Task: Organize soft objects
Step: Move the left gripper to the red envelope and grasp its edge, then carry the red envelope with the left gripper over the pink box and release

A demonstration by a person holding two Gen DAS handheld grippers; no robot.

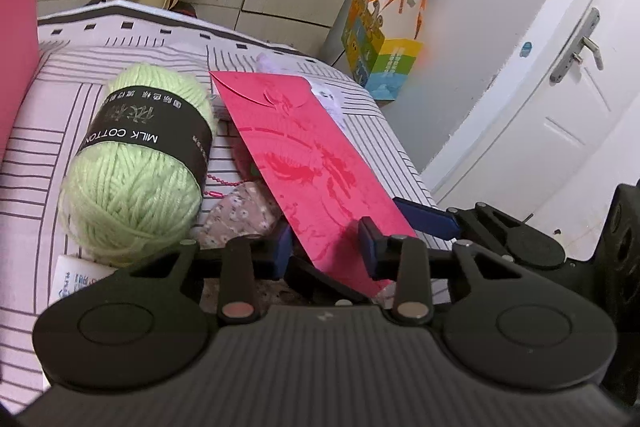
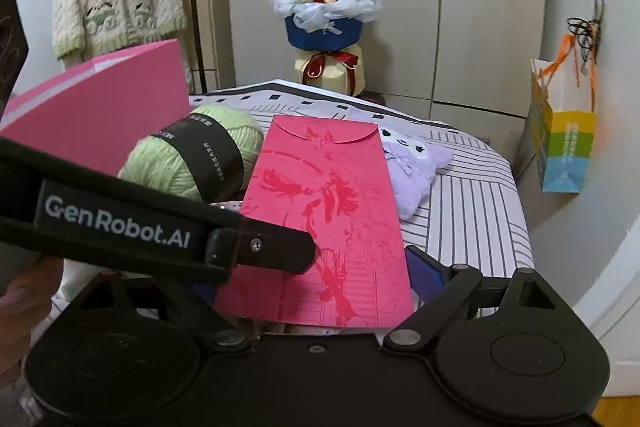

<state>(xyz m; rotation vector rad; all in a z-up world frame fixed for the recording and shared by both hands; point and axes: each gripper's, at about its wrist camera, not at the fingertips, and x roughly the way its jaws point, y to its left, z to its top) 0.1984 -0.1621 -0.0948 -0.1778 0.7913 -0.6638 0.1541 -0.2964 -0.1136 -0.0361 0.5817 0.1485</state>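
At the near edge of the grey-striped white bed cover [image 1: 280, 67], the left gripper [image 1: 326, 253] has its blue-padded jaws drawn close on the lower corner of the flat red paper envelope with a printed horse [image 1: 304, 155]; whether the pads truly press it I cannot tell. That envelope lies tilted, its lower part over a small floral fabric pouch [image 1: 240, 215], beside the pale green ball of yarn with a black label [image 1: 136, 163] and partly over a lilac plush toy [image 2: 412, 167]. The step looks like clearing the envelope off the soft things; next it seems to need a firm pinch, then a lift away without dragging the pouch. The right gripper [image 2: 344, 267] stands wide, nothing gripped, the envelope's lower part between its jaws. Both grippers point downward toward the envelope, side by side.
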